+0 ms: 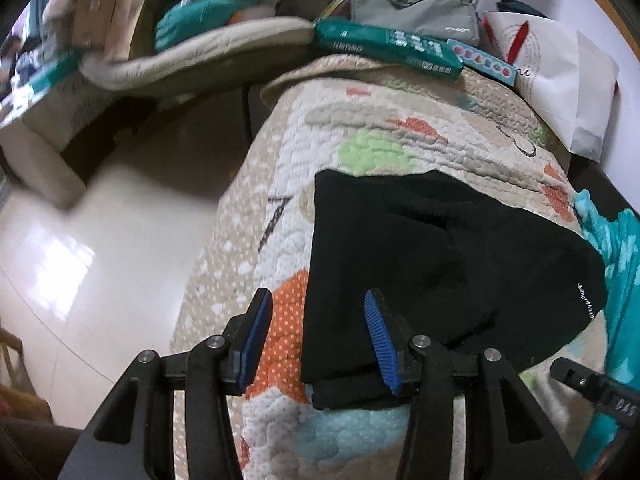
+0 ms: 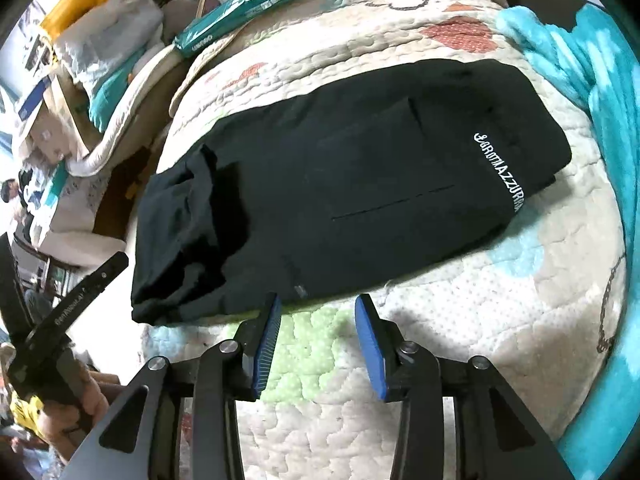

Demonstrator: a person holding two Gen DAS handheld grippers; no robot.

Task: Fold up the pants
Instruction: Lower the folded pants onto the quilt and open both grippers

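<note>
We see one pair of black pants (image 2: pixel 344 184), soft matte knit, folded into a thick rounded slab that lies flat on a quilted cover (image 2: pixel 460 312); the cover is puffy and stitched in pebbly ripples, cream with orange, green and pale blue patches dotted white; white lettering runs along the pants' edge at three o'clock in the right wrist view. The left claw (image 1: pixel 318 340) stands released, its two ribbed blue pads apart, one over the orange patch and one over the pants' near edge, with nothing pressed between them; the right claw (image 2: pixel 318 346) is likewise released, its two blue pads apart above a green patch just below the pants at six o'clock, not touching the cloth. At eleven o'clock lies one flat teal pack (image 2: pixel 240 8) with white print, glossy and oblong; at three o'clock a fluffy turquoise blanket (image 2: pixel 592 92) is bunched along the quilt's side. In the left wrist view one grey fabric pouch (image 1: pixel 416 4) sits at twelve o'clock, and a glossy pale floor (image 1: pixel 100 260) spreads at nine o'clock.
</note>
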